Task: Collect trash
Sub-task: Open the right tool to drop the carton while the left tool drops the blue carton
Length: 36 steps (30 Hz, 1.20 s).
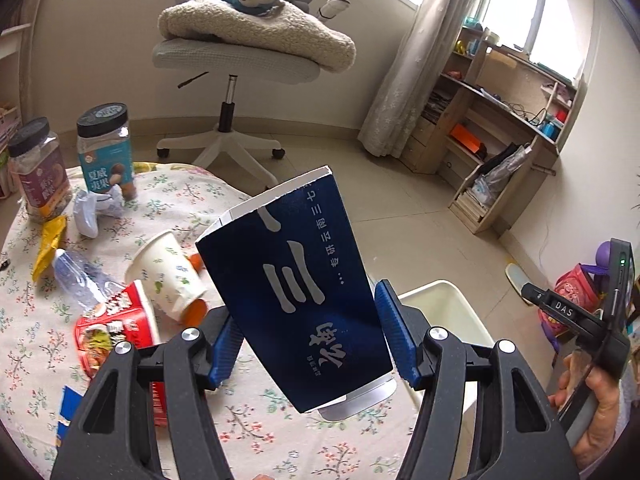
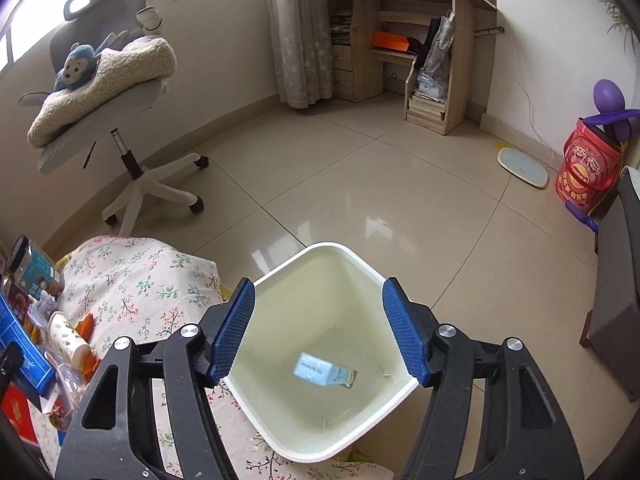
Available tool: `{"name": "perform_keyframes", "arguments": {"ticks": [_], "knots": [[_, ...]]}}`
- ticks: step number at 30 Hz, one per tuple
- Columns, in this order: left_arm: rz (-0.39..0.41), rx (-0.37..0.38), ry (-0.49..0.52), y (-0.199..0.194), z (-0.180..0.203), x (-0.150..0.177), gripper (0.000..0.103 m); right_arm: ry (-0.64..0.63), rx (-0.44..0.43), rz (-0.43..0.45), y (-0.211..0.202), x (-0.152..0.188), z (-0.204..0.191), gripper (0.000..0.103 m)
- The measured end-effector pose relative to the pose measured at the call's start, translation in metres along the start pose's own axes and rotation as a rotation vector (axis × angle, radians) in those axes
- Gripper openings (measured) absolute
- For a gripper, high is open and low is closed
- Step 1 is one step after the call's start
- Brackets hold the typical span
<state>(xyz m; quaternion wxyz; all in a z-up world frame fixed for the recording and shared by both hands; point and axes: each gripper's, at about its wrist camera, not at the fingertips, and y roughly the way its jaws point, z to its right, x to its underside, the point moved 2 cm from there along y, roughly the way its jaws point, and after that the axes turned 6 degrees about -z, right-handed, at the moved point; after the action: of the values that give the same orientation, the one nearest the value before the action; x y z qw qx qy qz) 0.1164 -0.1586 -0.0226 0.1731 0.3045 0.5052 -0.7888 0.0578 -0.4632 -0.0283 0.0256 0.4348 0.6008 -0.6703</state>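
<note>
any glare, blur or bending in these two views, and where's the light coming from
Left wrist view: blown-out window at top right lights the room; walls bow from the fisheye; the dark blue box is sharp. Right wrist view: pale glare patches on the floor tiles beyond the white bin; the small carton inside looks slightly soft; corners darken.

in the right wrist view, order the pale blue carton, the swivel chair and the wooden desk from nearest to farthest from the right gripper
1. Pale blue carton: lying in the white bin, right below the open right gripper.
2. Swivel chair: upper left, on the tiled floor past the floral table.
3. Wooden desk: against the far wall, top centre.
</note>
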Motion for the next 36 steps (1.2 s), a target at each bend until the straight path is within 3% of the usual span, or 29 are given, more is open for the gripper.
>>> {"name": "perform_keyframes", "arguments": {"ticks": [11, 18, 23, 28, 36], "knots": [[-0.064, 0.121, 0.089, 0.042, 0.106, 0.003, 0.062, 0.109, 0.075, 0.111, -0.025, -0.007, 0.053, 0.083], [-0.100, 0.133, 0.140, 0.065, 0.146, 0.005, 0.062, 0.159, 0.093, 0.145, -0.036, -0.006, 0.076, 0.088], [-0.129, 0.133, 0.139, 0.081, 0.156, 0.001, 0.066, 0.177, 0.094, 0.149, -0.038, -0.005, 0.085, 0.090], [-0.122, 0.140, 0.124, 0.078, 0.157, -0.005, 0.082, 0.161, 0.097, 0.170, -0.043, -0.003, 0.081, 0.093], [-0.019, 0.000, 0.141, 0.045, 0.133, -0.008, 0.083, 0.086, 0.071, 0.198, -0.051, 0.004, 0.052, 0.096]]}}
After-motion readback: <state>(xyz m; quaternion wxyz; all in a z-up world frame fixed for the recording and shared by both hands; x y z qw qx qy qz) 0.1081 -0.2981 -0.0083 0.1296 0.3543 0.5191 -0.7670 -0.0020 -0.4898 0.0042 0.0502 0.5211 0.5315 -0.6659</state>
